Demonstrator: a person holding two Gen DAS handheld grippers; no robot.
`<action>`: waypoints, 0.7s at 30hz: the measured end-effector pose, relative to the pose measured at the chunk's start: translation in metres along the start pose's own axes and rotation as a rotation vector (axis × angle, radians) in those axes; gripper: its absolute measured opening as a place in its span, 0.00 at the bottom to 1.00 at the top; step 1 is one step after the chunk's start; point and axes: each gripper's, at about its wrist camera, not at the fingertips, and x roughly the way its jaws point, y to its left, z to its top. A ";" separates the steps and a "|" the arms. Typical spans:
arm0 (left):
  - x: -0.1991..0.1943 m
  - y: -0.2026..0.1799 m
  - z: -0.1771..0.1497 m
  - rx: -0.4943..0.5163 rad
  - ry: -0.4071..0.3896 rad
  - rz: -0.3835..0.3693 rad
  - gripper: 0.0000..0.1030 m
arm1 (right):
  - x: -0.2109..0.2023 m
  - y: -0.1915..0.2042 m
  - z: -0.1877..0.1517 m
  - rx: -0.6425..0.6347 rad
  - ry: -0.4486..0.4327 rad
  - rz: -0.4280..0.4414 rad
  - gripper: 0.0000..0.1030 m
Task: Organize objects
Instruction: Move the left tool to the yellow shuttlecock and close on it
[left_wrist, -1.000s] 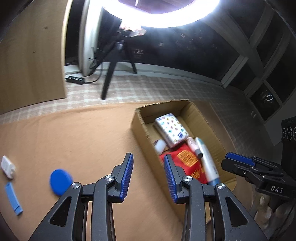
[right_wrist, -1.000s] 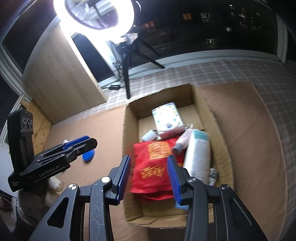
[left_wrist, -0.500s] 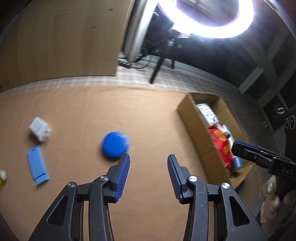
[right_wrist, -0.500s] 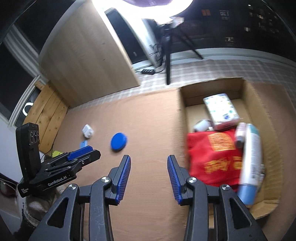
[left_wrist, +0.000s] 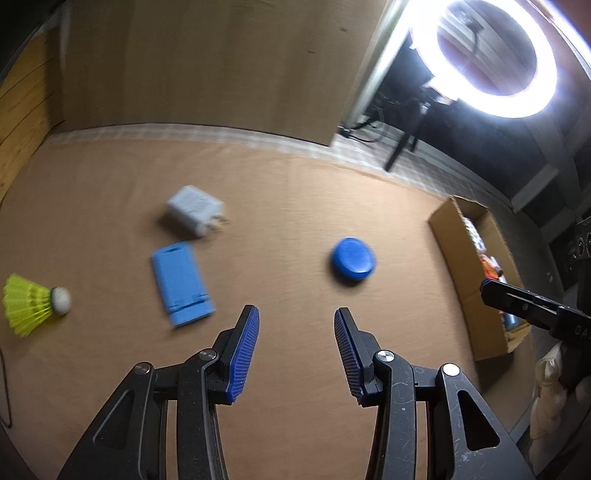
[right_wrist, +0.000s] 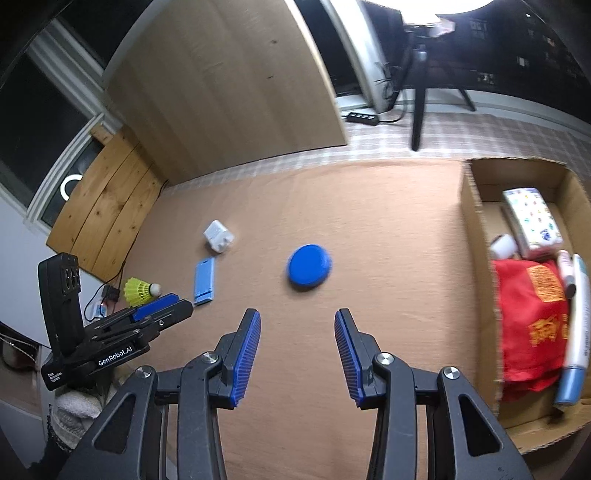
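On the brown mat (left_wrist: 295, 192) lie a round blue disc (left_wrist: 353, 260), a white charger (left_wrist: 195, 210), a light blue phone stand (left_wrist: 181, 284) and a yellow shuttlecock (left_wrist: 31, 304). My left gripper (left_wrist: 296, 311) hovers open and empty, the disc just beyond its right finger. My right gripper (right_wrist: 297, 313) is also open and empty, with the disc (right_wrist: 309, 269) straight ahead between its fingertips' line. To the right stands the cardboard box (right_wrist: 476, 236), which holds a red bag (right_wrist: 532, 321), a patterned pack (right_wrist: 532, 221) and a white tube (right_wrist: 578, 325).
A ring light (left_wrist: 495, 62) on a tripod (right_wrist: 419, 92) stands behind the mat, with a power strip (right_wrist: 364, 118) on the checked floor. A wooden board (left_wrist: 221, 66) leans at the back. The left gripper (right_wrist: 177, 308) shows at the right wrist view's left edge.
Both grippers have swung left, away from the box and over the mat. The disc, charger, phone stand and shuttlecock have come into view. The left jaws stand slightly wider.
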 end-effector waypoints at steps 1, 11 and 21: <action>-0.004 0.010 -0.002 -0.010 -0.005 0.008 0.44 | 0.003 0.005 0.000 -0.006 0.003 0.002 0.37; -0.057 0.120 -0.015 -0.133 -0.092 0.135 0.47 | 0.031 0.045 -0.004 -0.032 0.037 0.034 0.37; -0.072 0.216 -0.020 -0.250 -0.127 0.183 0.48 | 0.046 0.071 -0.015 -0.060 0.072 0.035 0.37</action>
